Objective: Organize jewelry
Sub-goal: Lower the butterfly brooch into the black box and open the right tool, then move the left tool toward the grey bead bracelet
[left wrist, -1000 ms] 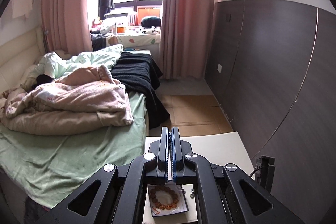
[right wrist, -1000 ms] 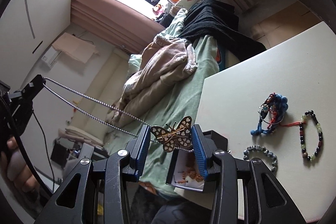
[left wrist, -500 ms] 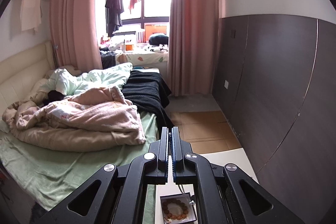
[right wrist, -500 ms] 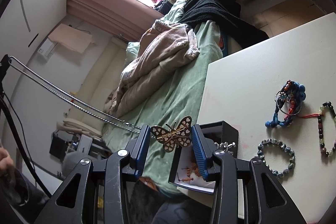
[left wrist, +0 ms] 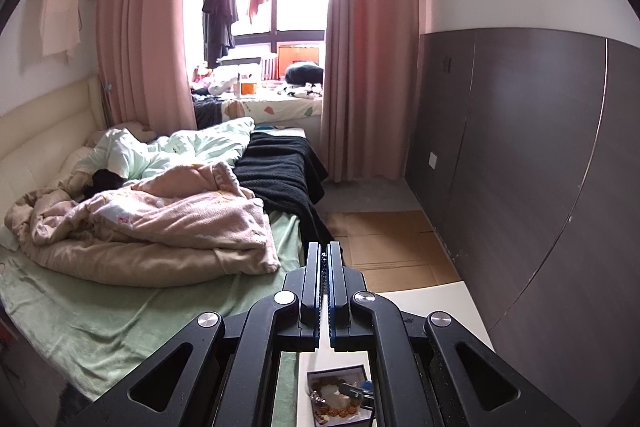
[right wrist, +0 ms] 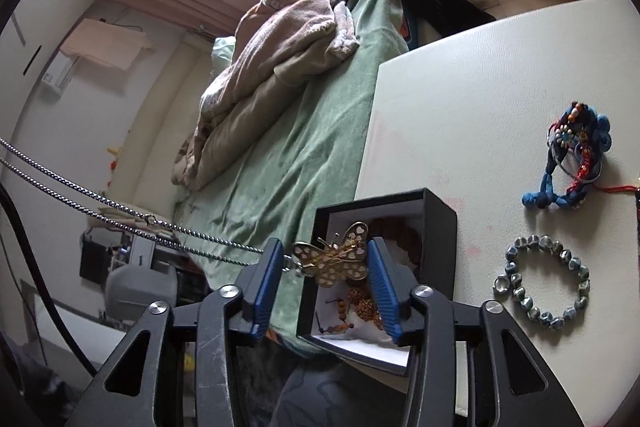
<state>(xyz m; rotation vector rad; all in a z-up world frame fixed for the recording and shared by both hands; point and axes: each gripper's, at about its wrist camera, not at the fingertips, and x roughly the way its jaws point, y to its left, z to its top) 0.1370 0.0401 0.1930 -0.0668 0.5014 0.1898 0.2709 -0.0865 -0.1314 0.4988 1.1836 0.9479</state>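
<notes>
My right gripper point(right wrist: 326, 261) is shut on a gold butterfly pendant point(right wrist: 334, 261), held just above a black jewelry box point(right wrist: 438, 227) with a white lining and brown beads inside. The pendant's silver chain point(right wrist: 120, 215) runs taut up and left out of the right wrist view. My left gripper point(left wrist: 324, 259) is shut high above the table, with chain links showing between its blue pads. The box point(left wrist: 340, 397) shows far below it in the left wrist view.
On the white table point(right wrist: 460, 87) lie a grey bead bracelet point(right wrist: 544, 283) and a blue knotted cord bracelet point(right wrist: 572, 163), right of the box. A bed point(left wrist: 120, 227) with blankets stands left of the table. A dark panelled wall point(left wrist: 540, 167) is on the right.
My left gripper has risen, so the box looks smaller below it. My right gripper has moved the pendant over the open box. The chain stays stretched between both.
</notes>
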